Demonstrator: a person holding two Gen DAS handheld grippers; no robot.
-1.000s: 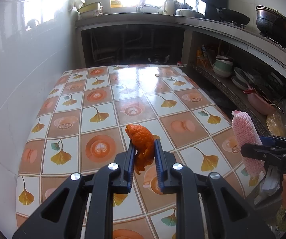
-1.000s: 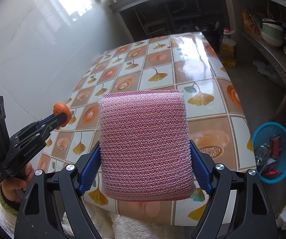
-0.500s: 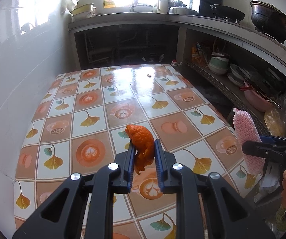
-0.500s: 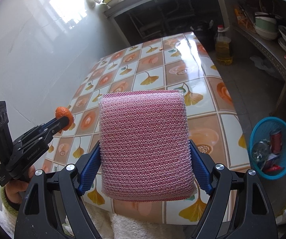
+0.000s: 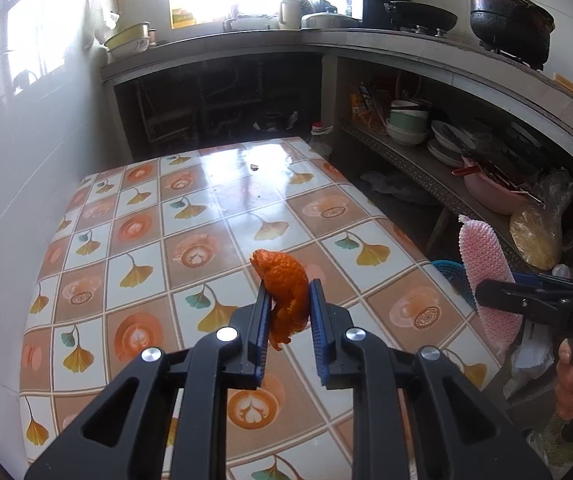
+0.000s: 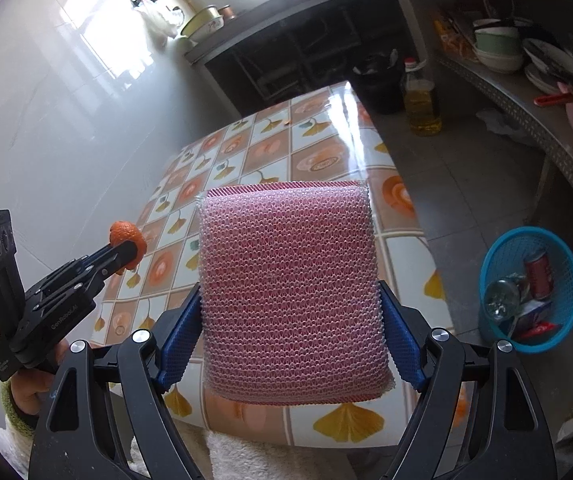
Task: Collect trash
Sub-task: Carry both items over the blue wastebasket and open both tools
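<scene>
Overhead, the left tool [image 5: 288,312] pinches a curl of orange peel [image 5: 286,292] between its blue pads, clear above the tiled surface [image 5: 190,216] patterned with ginkgo leaves. Beside it, the right tool [image 6: 292,320] clamps a pink mesh sponge [image 6: 290,292] by both side edges, jaws spread wide, held upright over the near edge of the surface. On the floor to the right stands a blue basket [image 6: 566,300] holding a red can [image 6: 538,274] and other rubbish. A bottle of yellow oil [image 6: 422,100] stands beyond.
</scene>
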